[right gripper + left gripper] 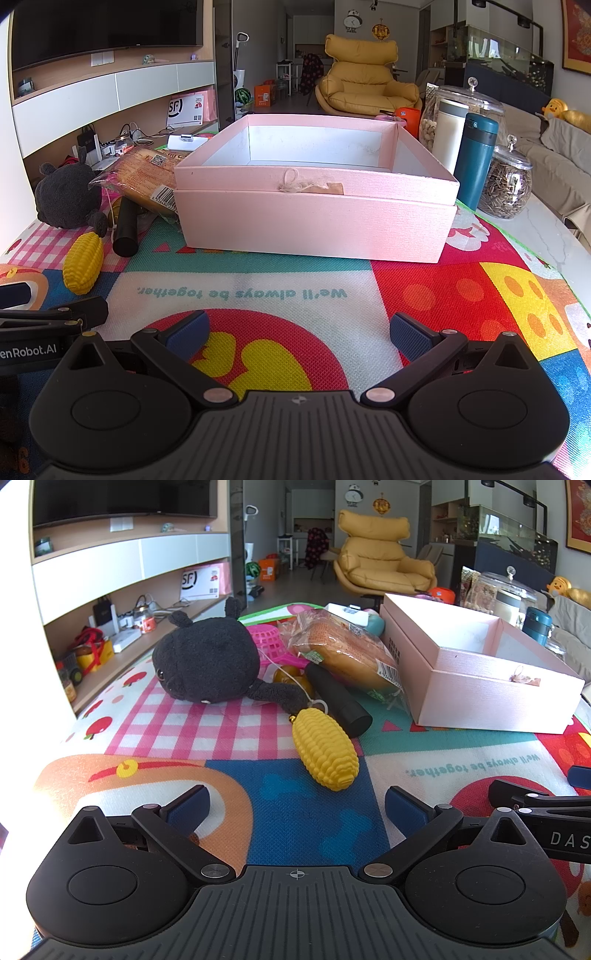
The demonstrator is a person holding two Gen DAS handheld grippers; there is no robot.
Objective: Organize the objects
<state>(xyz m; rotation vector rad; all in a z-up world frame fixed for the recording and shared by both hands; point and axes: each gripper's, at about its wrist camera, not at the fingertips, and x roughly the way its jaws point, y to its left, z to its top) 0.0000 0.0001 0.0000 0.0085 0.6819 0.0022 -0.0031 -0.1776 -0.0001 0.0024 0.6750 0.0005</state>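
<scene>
An open pink box (491,690) (314,218) stands on the colourful mat, its inside bare. Left of it lie a black plush toy (207,661) (66,199), a yellow toy corn (325,753) (83,267), a black cylinder (340,698) (125,229), a wrapped bread loaf (351,650) (144,173) and a pink plastic basket (271,642). My left gripper (295,808) is open and empty, just short of the corn. My right gripper (299,332) is open and empty, facing the box front.
Right of the box stand a teal flask (476,158), a white bottle (450,133) and glass jars (508,184). A TV shelf unit (129,572) runs along the left. A yellow armchair (365,77) stands behind. The mat's right edge meets a marble tabletop (546,236).
</scene>
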